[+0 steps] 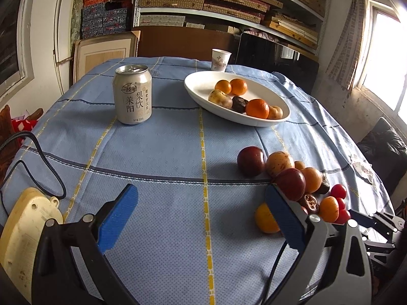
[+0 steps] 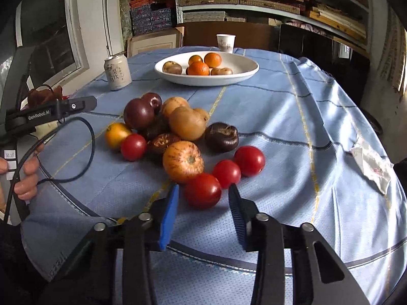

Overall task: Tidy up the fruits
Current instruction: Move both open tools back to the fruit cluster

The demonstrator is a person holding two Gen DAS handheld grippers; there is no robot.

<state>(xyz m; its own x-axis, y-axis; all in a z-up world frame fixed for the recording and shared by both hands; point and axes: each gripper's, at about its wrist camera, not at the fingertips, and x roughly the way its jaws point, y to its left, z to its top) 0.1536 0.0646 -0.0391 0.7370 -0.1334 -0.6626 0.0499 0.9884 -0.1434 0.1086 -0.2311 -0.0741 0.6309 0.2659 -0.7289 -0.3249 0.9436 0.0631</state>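
Note:
A white oval plate [image 1: 203,96] [image 2: 244,72] at the far side of the table holds several oranges and brownish fruits. A loose pile of fruits [image 2: 178,132] [image 1: 292,175] lies on the blue cloth: dark plums, yellow-brown fruits, red tomatoes. My right gripper [image 2: 203,193] is open, its fingers on either side of the nearest red tomato [image 2: 202,190] without closing on it. My left gripper [image 1: 201,198] is open and empty over bare cloth, left of the pile; an orange fruit [image 1: 264,218] lies by its right finger.
A drink can [image 1: 132,94] [image 2: 117,73] stands at the left. A paper cup [image 1: 220,59] [image 2: 226,42] stands behind the plate. A crumpled paper [image 2: 371,165] lies at the right edge. A cable [image 2: 76,152] loops at the left. Shelves stand behind the table.

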